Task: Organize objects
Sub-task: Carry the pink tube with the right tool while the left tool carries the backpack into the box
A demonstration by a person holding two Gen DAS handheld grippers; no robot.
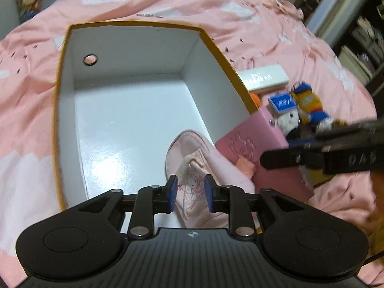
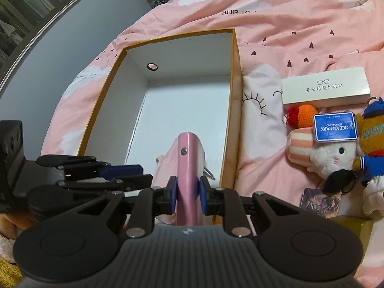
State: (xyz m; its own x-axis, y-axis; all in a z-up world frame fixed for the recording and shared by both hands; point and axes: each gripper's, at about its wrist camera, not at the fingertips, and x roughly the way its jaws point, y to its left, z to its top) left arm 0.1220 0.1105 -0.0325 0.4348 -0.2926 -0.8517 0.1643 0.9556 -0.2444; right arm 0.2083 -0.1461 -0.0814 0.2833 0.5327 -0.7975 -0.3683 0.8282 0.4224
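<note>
Placement step: left tool (image 1: 189,193), spread, straddles the pink pouch (image 1: 192,168); right tool (image 2: 187,198) pinches the pink wallet (image 2: 188,168), next lowered into the box (image 2: 168,100).

Open box (image 2: 236,76) sits on the bedspread (image 2: 288,12); pouch (image 1: 192,192) lies in its near right corner, between the left gripper's (image 1: 189,193) parted pads, with the notebook (image 2: 188,168) upright just beside it (clamped in the right gripper (image 2: 187,198)). Right of the box: glasses case (image 2: 325,90) farthest back; plush toys (image 2: 336,153) in front of it; tagged card (image 2: 334,126) on them.
</note>
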